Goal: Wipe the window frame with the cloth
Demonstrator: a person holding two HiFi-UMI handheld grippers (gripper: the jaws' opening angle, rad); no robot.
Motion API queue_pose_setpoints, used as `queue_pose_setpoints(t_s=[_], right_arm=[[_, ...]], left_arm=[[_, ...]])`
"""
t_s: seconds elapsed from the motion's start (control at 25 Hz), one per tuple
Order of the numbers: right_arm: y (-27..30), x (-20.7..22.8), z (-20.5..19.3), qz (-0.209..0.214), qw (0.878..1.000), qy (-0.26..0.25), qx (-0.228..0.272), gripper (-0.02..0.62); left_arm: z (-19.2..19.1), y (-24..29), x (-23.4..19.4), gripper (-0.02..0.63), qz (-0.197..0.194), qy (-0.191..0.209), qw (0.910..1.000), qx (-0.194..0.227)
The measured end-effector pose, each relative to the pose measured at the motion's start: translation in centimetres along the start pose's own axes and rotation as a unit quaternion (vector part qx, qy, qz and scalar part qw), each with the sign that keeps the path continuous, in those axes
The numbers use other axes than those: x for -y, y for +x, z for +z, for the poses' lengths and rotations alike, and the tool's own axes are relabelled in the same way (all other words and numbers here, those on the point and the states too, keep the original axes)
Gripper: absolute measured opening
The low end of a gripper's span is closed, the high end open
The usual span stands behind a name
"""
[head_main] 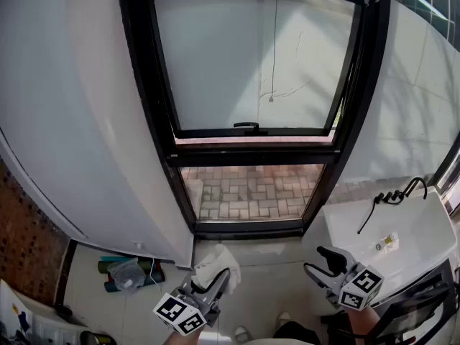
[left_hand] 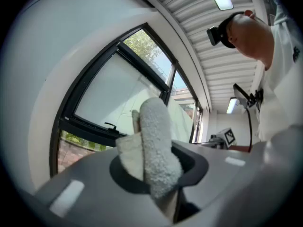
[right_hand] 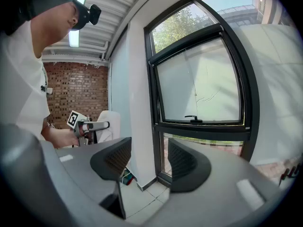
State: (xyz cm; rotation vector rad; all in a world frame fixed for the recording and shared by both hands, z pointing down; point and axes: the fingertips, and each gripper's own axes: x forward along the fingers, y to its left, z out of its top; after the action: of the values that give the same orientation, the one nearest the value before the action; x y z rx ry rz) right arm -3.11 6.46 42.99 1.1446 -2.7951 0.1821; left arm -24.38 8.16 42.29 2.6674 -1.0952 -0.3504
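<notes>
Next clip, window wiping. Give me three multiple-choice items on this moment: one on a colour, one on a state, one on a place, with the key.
1. What colour is the window frame?
A. White
B. Wood brown
C. Black

2. How is the right claw?
A. Open, empty
B. Shut, empty
C. Shut on the window frame

3. Where is the cloth?
A. Pressed against the window frame
B. Clamped in the left claw
C. In the right claw

Key: 1 C, its bars are black in every view. 2 A, its jaws stand apart with nothing between them. 3 B, the cloth sticks up from between the jaws in the left gripper view, short of the window.
</notes>
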Motion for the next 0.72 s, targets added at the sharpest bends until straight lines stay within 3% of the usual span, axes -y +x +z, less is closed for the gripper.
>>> queue_pose_setpoints(t_s=[0.24,0.4,0.56,0.72], right_arm=[[0.9,3.7,0.3,-0.001,0.999,0.033,0.003,0.239],[1.8,9.1,2.1,0.005,1.000,0.018,0.017,0.204],[1.7,16.2,5.4,0.005,1.000,-0.006,0.019,0.165],[1.6,23.0,8.6,0.008,0.999,-0.031,0.029,0.013]], left_arm=[[2.0,3.0,-0.7,0.104,-0.003,0.027,0.9992,-0.028],[5.2,9.6,-0.7,0.104,-0.026,0.066,0.9972,-0.021],[9.8,19.0,2.3,0.104,-0.069,0.118,0.9906,-0.013],[16.6,29.7,5.8,0.104,-0.127,0.181,0.9751,0.006]])
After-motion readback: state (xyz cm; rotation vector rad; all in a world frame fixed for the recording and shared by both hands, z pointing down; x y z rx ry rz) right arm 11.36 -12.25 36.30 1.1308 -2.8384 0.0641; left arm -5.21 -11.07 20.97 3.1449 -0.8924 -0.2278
